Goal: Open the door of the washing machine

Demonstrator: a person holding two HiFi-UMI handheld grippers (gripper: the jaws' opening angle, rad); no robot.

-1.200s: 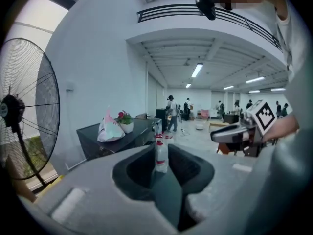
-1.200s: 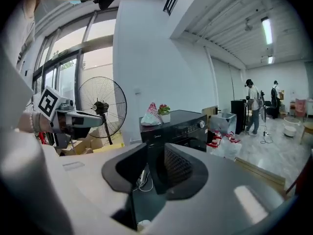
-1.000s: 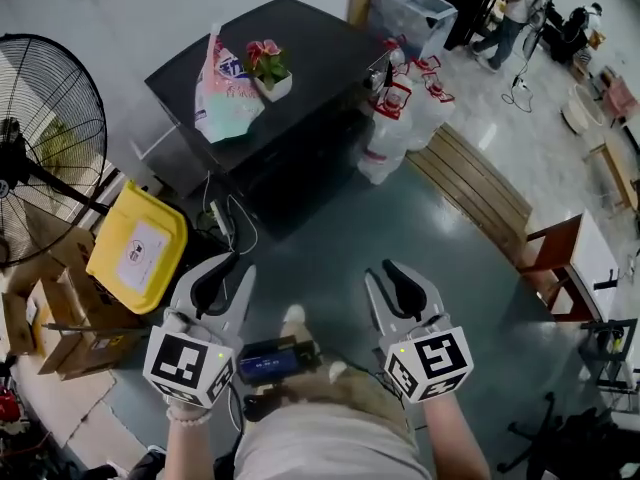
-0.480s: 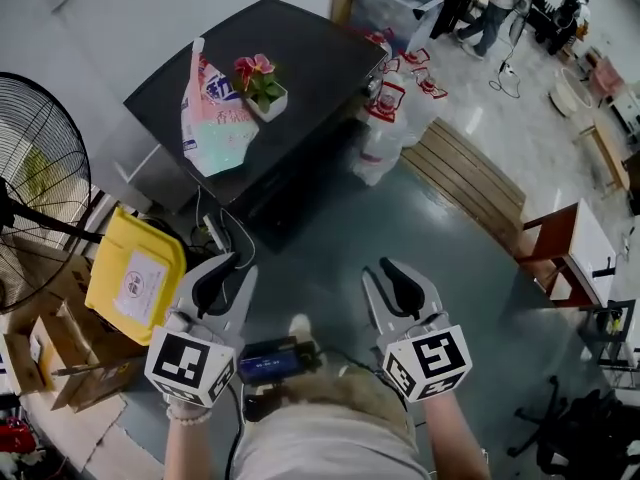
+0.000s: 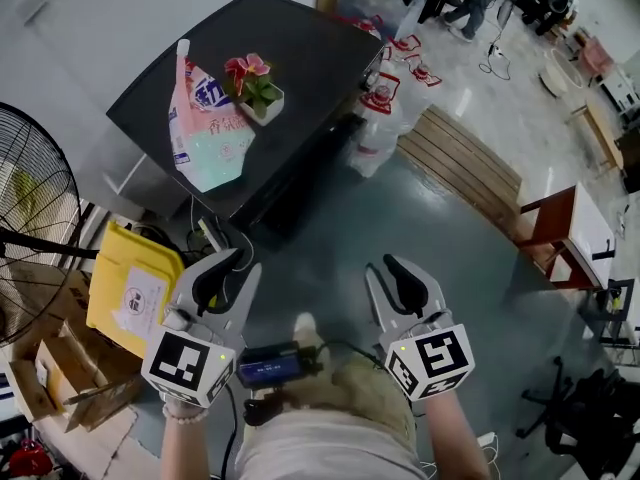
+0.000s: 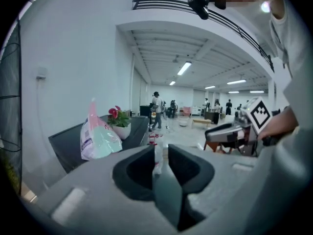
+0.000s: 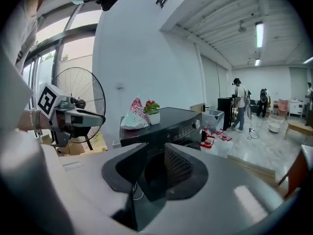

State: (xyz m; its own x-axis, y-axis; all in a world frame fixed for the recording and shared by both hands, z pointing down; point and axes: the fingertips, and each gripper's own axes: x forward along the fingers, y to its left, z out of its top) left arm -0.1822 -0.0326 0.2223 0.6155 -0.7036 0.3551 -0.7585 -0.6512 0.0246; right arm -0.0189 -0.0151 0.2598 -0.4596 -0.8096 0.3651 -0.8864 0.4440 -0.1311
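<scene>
Washing machine (image 5: 310, 53) is black and sits at 11 o'clock in the head view, well apart from both grippers. Detergent bag (image 5: 205, 123) and potted flower (image 5: 256, 83) on its top. Left gripper (image 5: 232, 264) at 7 o'clock, right gripper (image 5: 386, 266) at 5 o'clock — jaws of both apart, nothing between them.

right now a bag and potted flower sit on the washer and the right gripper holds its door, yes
No: the bag and potted flower do sit on the washer, but the right gripper view shows the right gripper with jaws apart, empty, short of it.
</scene>
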